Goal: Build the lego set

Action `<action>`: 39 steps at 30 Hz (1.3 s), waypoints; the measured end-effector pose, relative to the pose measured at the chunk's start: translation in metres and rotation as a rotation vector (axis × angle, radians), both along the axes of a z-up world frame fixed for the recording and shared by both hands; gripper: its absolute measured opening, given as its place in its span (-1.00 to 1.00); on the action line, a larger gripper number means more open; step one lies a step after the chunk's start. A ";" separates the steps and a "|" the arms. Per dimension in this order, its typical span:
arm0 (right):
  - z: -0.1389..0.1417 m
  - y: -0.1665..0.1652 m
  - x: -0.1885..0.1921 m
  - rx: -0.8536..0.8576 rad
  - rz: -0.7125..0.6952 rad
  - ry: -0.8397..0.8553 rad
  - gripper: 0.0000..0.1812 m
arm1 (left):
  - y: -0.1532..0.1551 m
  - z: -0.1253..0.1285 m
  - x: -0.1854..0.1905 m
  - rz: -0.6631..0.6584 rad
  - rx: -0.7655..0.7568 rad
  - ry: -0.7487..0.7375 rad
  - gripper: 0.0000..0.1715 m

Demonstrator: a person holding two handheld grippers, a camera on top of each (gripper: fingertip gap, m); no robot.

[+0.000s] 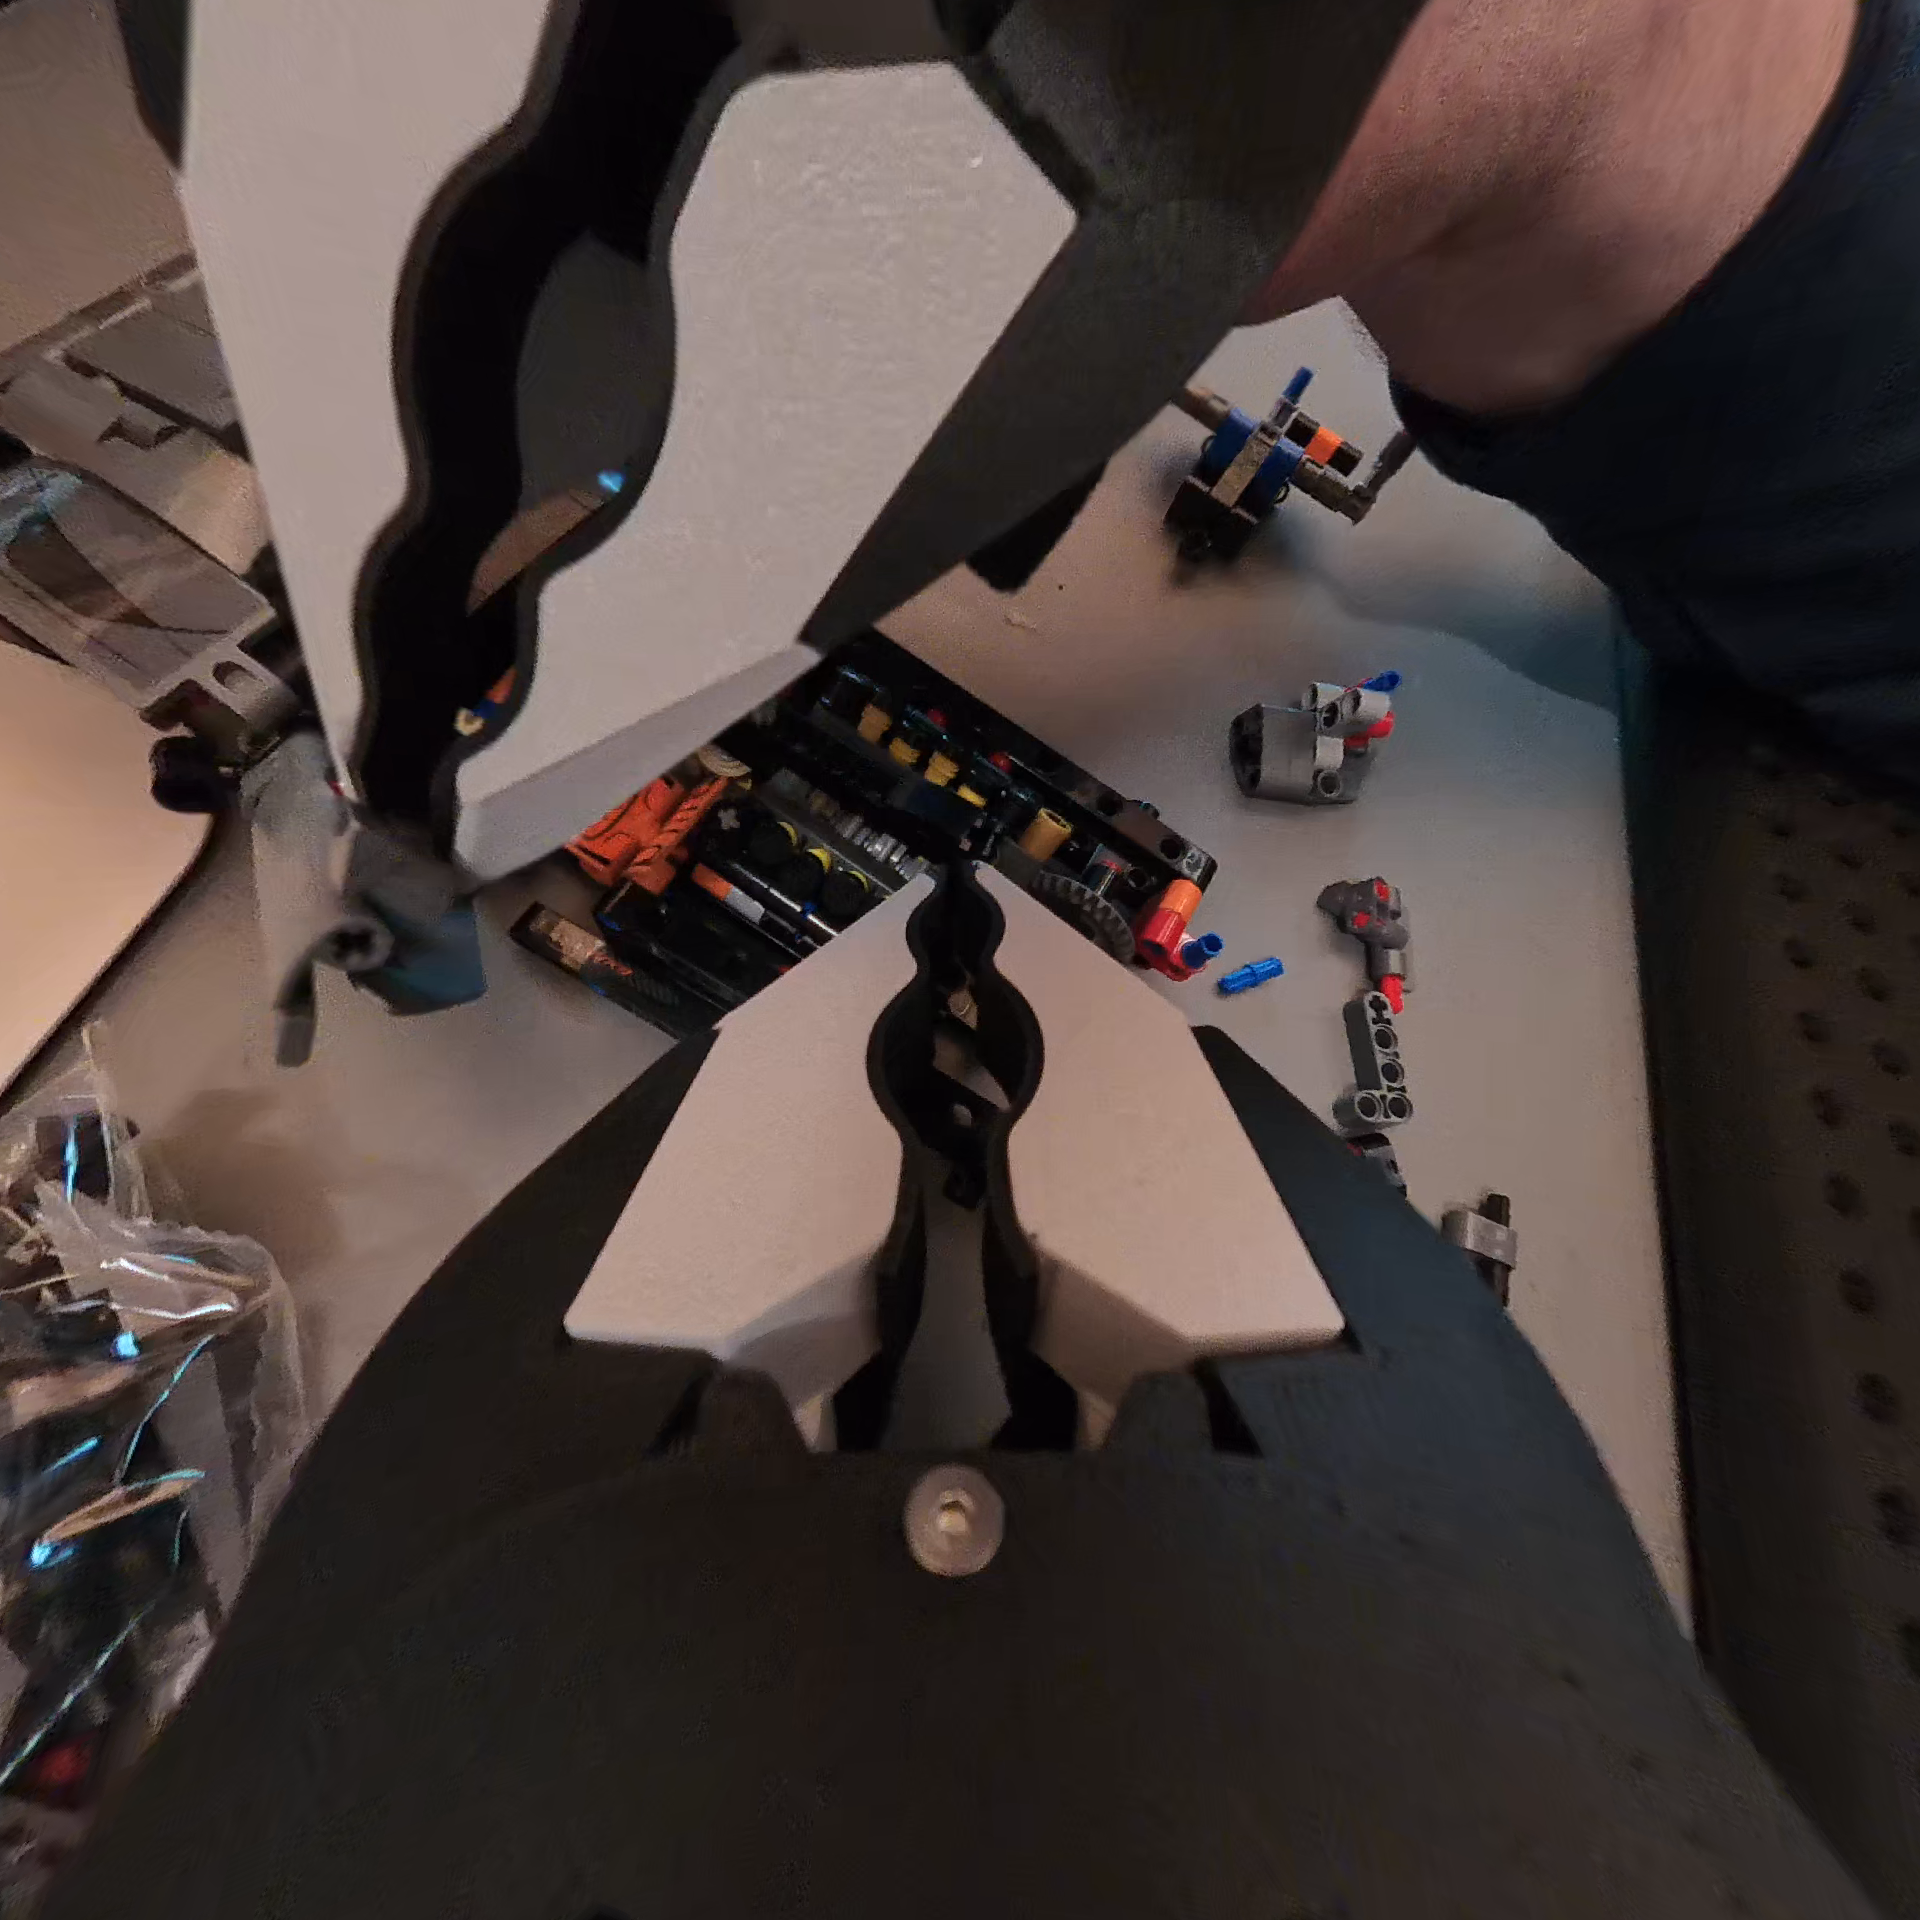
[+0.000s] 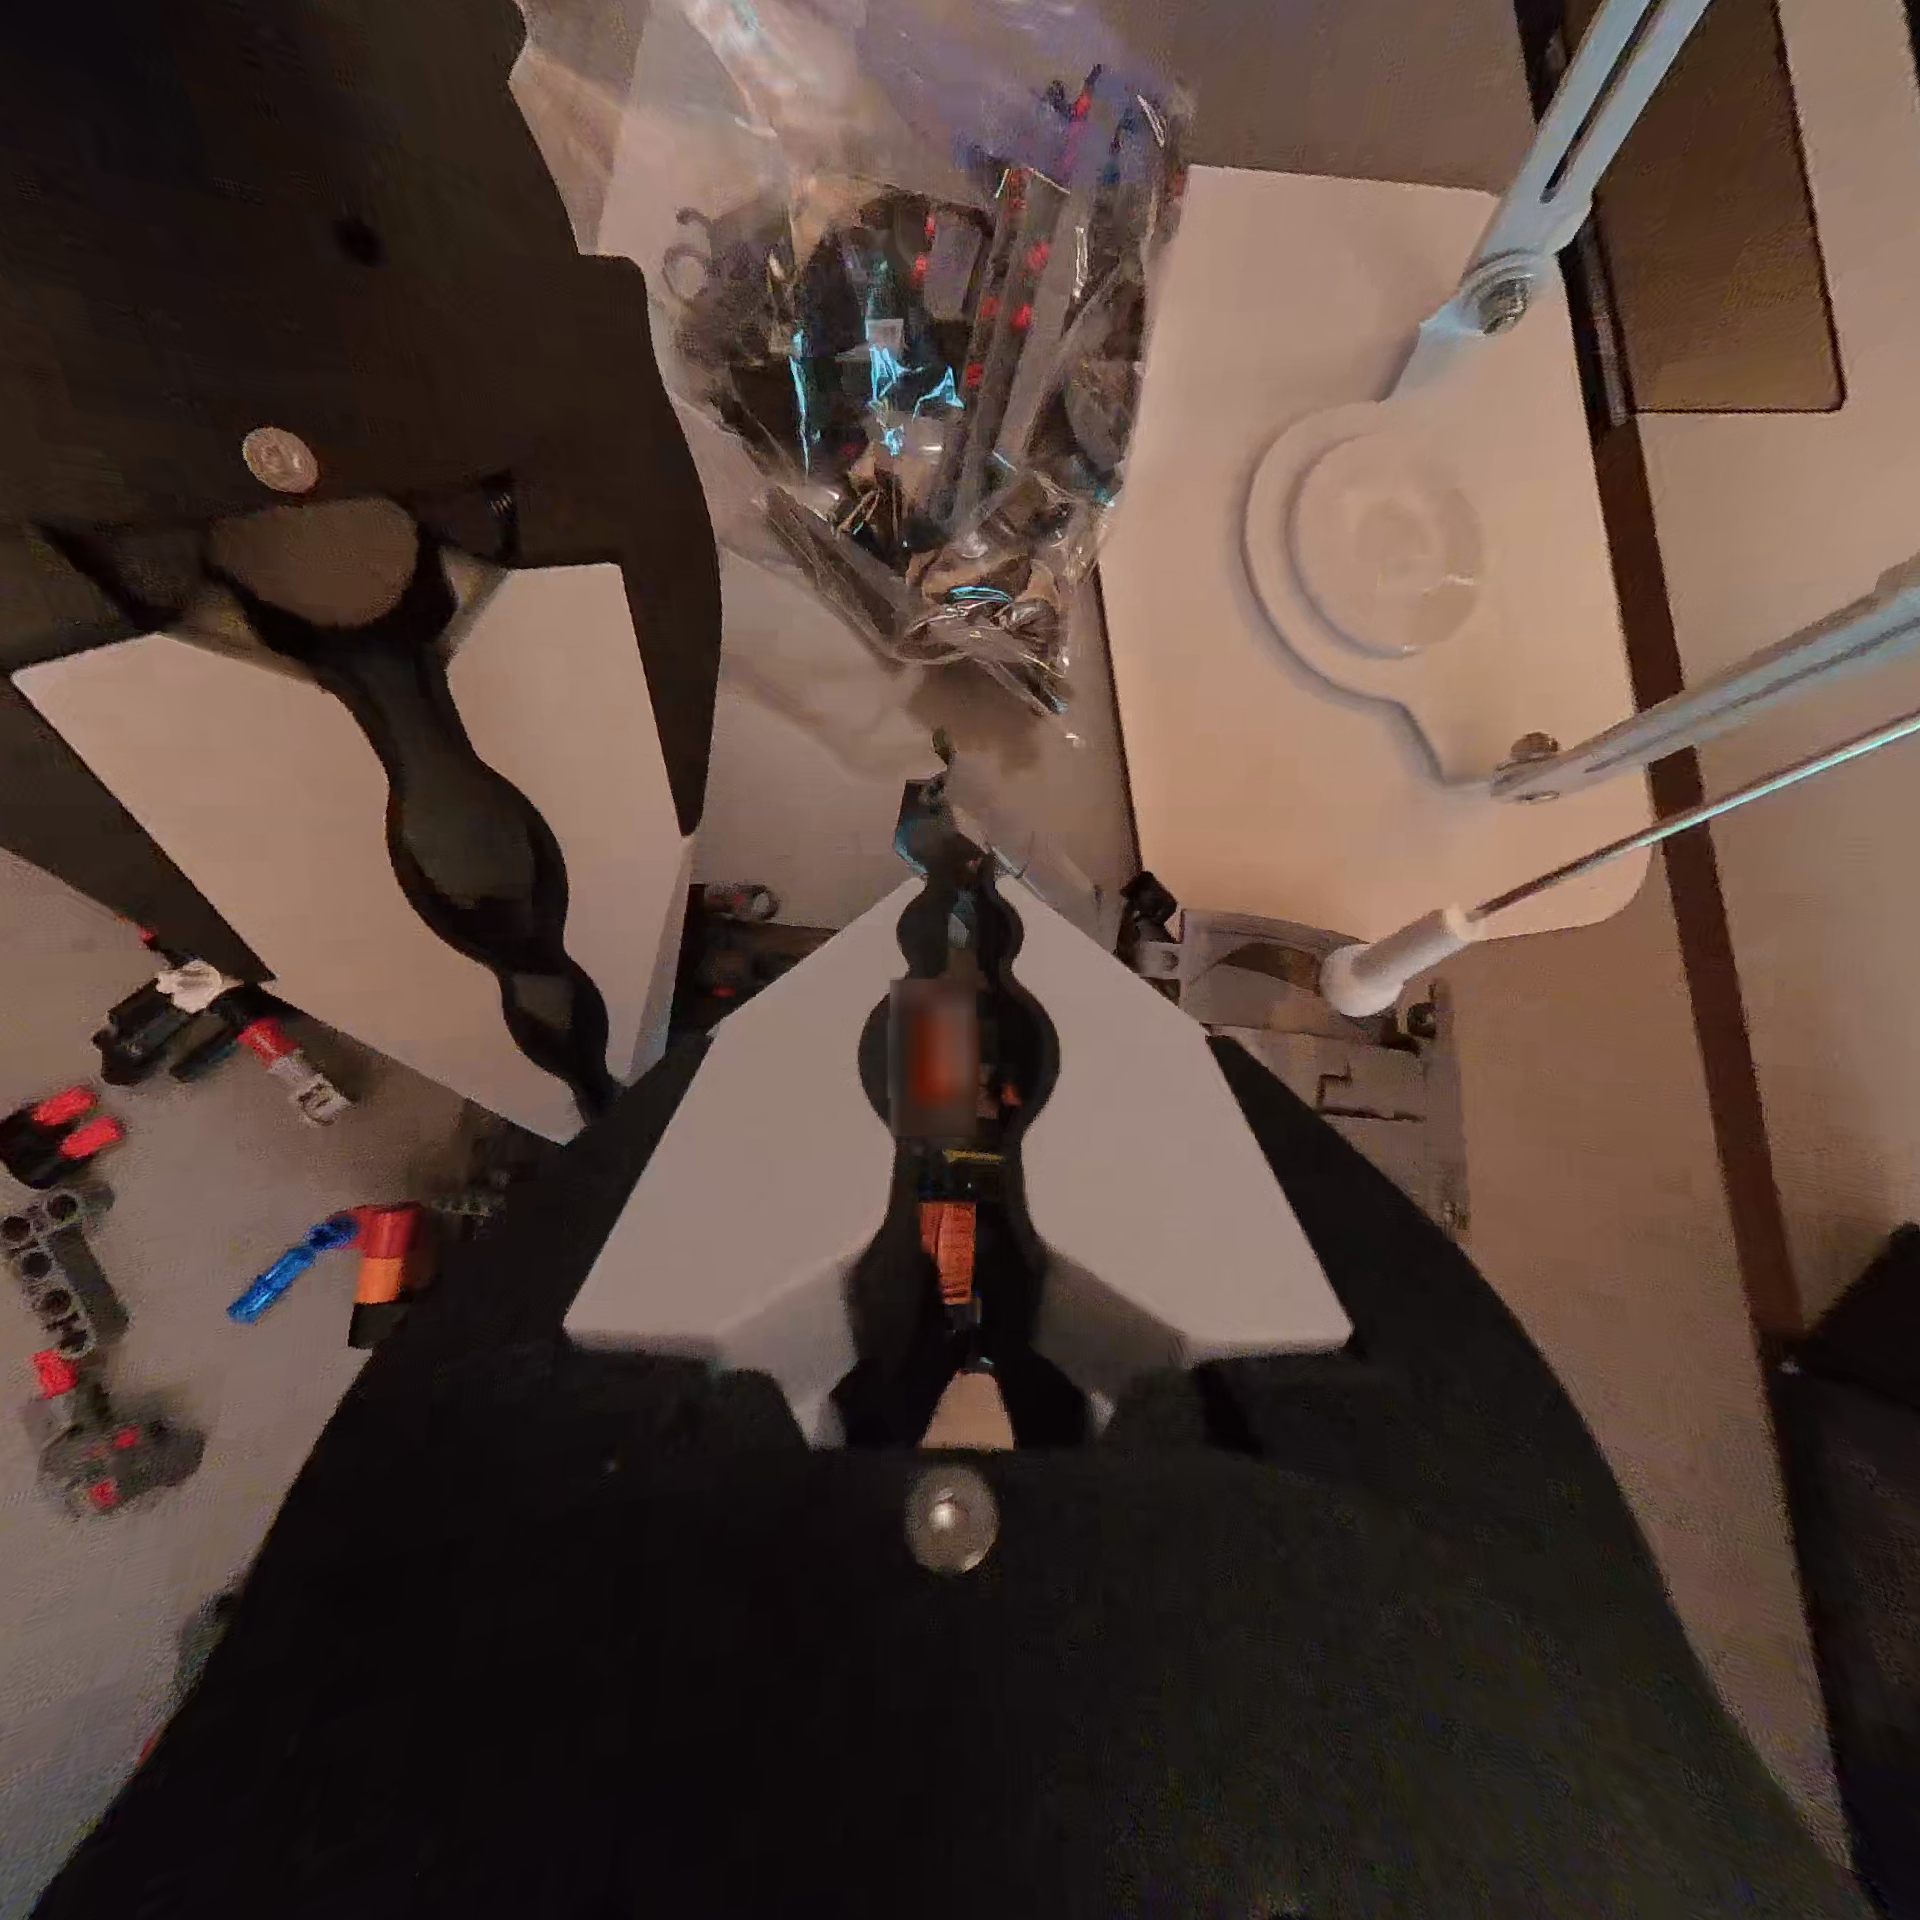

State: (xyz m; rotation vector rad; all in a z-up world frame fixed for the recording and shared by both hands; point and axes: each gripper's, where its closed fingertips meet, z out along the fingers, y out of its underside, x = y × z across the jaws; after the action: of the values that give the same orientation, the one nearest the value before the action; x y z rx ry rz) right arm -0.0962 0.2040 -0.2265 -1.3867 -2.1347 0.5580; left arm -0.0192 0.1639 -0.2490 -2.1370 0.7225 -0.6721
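The big black lego build (image 1: pixel 894 821) lies in the middle of the frame, slanting from lower left to upper right, right past the tip of the left claw (image 1: pixel 954 883), whose fingers are pressed together. The right claw (image 2: pixel 951 883) looks pressed together too, maybe pinching a small piece. Loose pieces (image 1: pixel 1371 1049) sit on the grey surface (image 1: pixel 1475 935) at right, with a bag of parts (image 2: pixel 935 395) nearby.

Two close downward wrist views, seemingly opposed, sharing the lego chassis (image 1: pixel 894 831).

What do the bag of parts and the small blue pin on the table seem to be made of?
The bag looks like thin clear plastic film: it is crinkled and glints, and the parts show through. The blue pin looks like hard moulded plastic, even in colour with a slight shine.
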 end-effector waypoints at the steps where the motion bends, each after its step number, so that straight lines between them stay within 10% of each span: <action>1: 0.001 0.001 -0.002 -0.013 -0.015 0.016 -0.96 | 0.001 0.000 0.000 0.004 0.001 0.002 -1.00; 16: 0.011 0.013 0.026 -0.308 -0.067 -0.031 -0.94 | 0.008 0.037 -0.016 0.075 0.092 -0.164 -0.88; 28: -0.013 0.046 0.030 -0.003 -0.161 -0.121 -0.73 | 0.048 0.022 -0.076 0.466 0.228 0.407 -0.33; 34: -0.012 0.049 0.030 0.017 -0.176 -0.116 -0.88 | 0.049 0.041 -0.102 0.569 0.286 0.464 -0.19; 39: -0.012 0.049 0.030 -0.043 -0.186 -0.097 -0.95 | 0.057 0.001 -0.104 0.527 0.072 0.437 -0.27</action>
State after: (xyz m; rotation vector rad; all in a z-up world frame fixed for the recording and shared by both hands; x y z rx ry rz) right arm -0.0663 0.2534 -0.2383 -1.6463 -2.0497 0.4741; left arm -0.1235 0.2212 -0.2481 -2.2923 0.3587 0.1032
